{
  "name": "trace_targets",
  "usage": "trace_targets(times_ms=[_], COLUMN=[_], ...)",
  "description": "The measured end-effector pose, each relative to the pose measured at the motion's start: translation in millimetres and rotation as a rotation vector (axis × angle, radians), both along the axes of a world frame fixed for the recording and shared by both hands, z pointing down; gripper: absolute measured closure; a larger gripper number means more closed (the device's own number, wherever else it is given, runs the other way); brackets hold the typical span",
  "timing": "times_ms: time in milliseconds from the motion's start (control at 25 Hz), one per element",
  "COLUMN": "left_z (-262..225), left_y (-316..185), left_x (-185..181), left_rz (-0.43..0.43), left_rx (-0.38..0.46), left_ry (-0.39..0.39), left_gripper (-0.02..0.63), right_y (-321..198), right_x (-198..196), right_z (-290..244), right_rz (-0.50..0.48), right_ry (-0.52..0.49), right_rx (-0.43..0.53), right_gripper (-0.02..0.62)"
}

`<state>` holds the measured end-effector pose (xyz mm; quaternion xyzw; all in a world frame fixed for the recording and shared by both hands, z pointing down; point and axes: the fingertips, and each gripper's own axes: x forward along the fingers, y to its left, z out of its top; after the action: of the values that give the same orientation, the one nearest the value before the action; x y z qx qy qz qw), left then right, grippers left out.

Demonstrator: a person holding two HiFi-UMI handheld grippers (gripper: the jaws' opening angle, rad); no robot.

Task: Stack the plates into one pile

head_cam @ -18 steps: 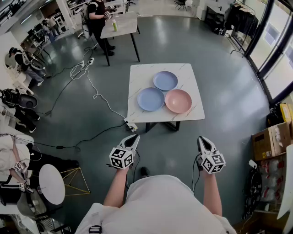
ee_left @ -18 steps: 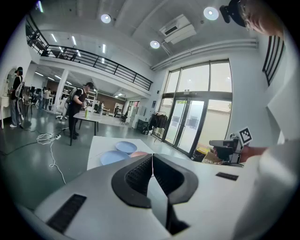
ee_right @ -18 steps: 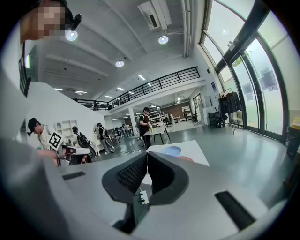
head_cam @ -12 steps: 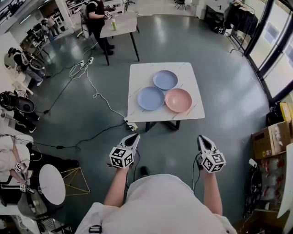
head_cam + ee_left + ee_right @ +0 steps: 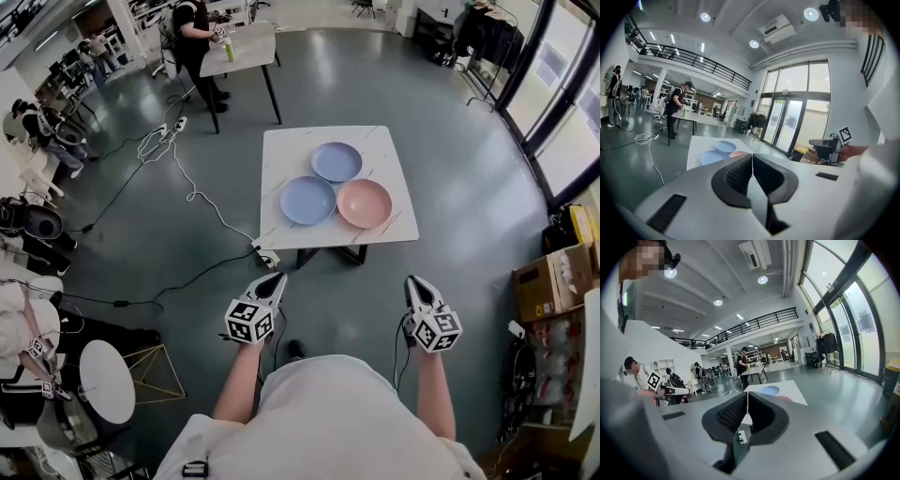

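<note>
Left tongs (image 5: pixel 274 278): I'm holding them shut, empty.
Right tongs (image 5: pixel 413 282): shut, empty.
Bench (image 5: pixel 281 150): pink plate (image 5: pixel 365 203), near blue plate (image 5: pixel 308 200), far blue plate (image 5: pixel 337 161) lying unstacked.

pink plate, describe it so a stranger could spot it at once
Find the white table on the grey floor ahead of the person. On its near right part lies the pink plate, right of one blue plate and nearer than the other blue plate; it alone is pink.
</note>
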<state>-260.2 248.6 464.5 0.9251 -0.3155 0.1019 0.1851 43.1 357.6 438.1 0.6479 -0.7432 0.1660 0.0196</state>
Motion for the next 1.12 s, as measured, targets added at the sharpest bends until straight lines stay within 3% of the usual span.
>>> trace_targets(times_ms=[840,1120], left_z=[16,25], left_y=[-26,-38], left_x=[-33,-51], left_rz=[0.134,0.144], left_rx=[-0.030,-0.044], left_ry=[-0.016,-0.023], left_gripper=[0.589,0.589], right_y=[-9,-16], right_x=[-46,-65], right_z=[16,22], right_rz=[0.104,0.127], right_ry=[-0.026,-0.031], right_rx=[-0.031,-0.041], right_gripper=[0.568,0.568])
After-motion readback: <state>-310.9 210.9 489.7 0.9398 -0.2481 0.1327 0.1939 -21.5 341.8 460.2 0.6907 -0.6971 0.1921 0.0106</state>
